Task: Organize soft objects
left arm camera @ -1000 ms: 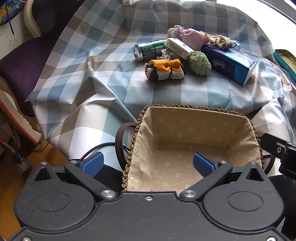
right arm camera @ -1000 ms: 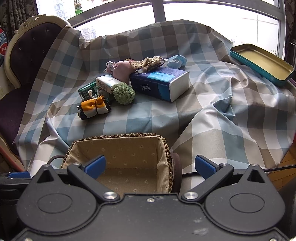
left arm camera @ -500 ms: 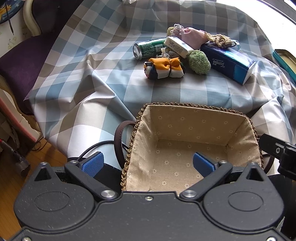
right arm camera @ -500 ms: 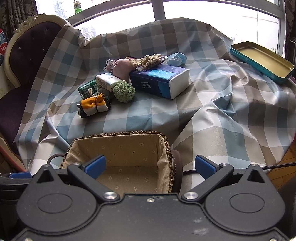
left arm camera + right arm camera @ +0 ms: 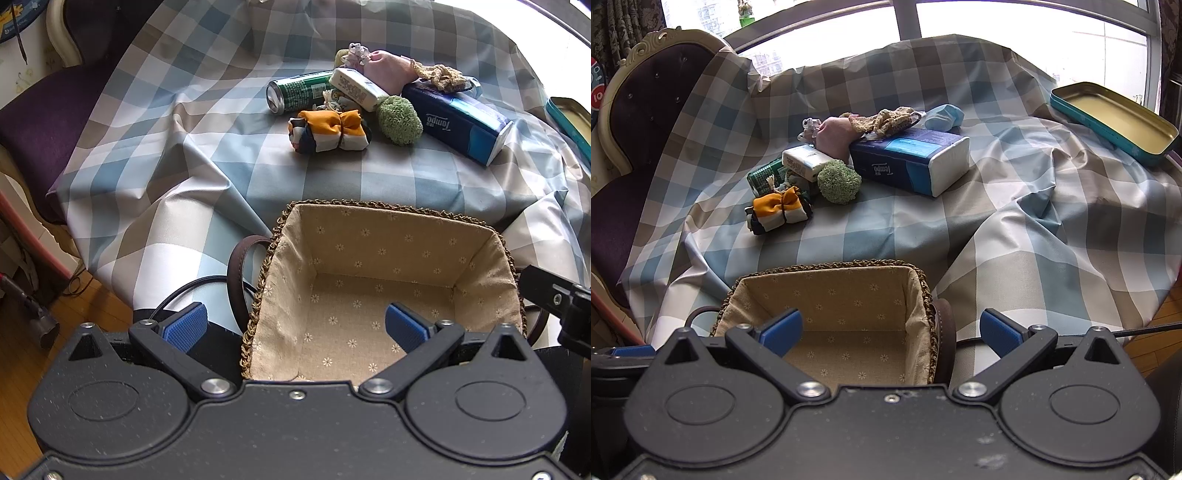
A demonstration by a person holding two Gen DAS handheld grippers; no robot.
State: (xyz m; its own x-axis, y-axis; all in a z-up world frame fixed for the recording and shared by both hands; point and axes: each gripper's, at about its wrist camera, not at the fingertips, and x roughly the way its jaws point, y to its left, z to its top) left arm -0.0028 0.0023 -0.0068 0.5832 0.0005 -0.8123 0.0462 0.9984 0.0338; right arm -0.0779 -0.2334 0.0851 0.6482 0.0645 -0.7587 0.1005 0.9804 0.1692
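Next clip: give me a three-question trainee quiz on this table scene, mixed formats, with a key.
1. True or false: the lined basket already holds a soft object.
2. Which lies nearest the basket? A) green can B) orange-and-white cloth bundle C) blue tissue pack
3. Fill in: the teal tin lies open at the table's far ____ side, seen from the right wrist.

Key: 1 false, it is empty and both the left claw and right claw are open; 2 B; 3 right.

One basket (image 5: pixel 388 221), one can (image 5: pixel 295 90), two tissue packs (image 5: pixel 912 162), one tin (image 5: pixel 1115 122).
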